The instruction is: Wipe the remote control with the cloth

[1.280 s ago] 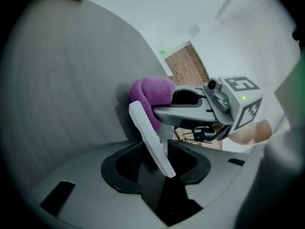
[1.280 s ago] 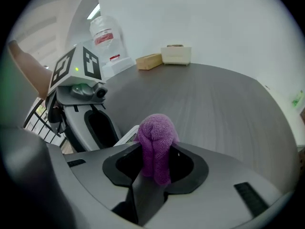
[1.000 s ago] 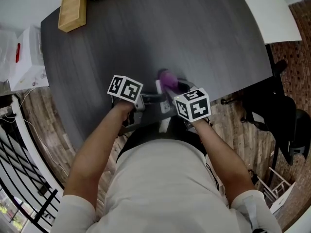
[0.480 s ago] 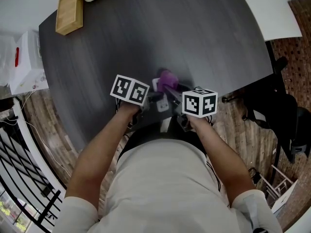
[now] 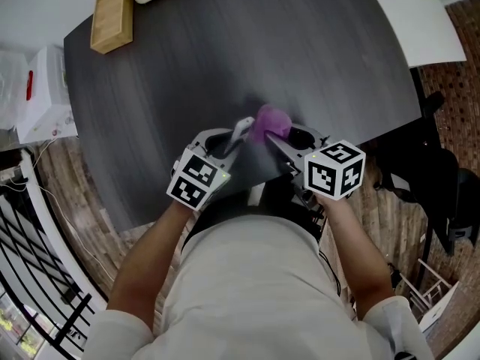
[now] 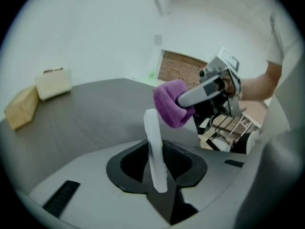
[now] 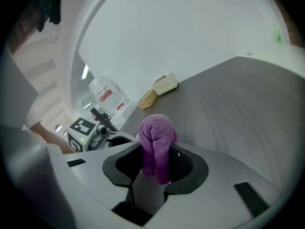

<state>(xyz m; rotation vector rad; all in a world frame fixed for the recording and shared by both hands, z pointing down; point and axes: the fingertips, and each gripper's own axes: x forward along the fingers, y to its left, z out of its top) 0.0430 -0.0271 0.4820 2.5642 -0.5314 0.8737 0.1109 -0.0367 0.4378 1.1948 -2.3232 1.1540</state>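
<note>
**A:** While the left gripper (image 6: 156, 151) pinches the white remote control (image 6: 151, 128) edge-on, its jaws having just been closing on it, where's the cloth?

**B:** It's the bunched purple cloth (image 7: 156, 132), clamped in the right gripper (image 7: 158, 160). In the head view both sit mid-frame, above the near edge of the dark table (image 5: 315, 58), with the cloth just beside the remote's tip.

**A:** So wiping is about to start?

**B:** I'd judge so, though I can't tell whether they touch. Next, the cloth needs pressing against the remote's broad face and drawing along it, with a firm left grip so the thin body doesn't twist.
</note>
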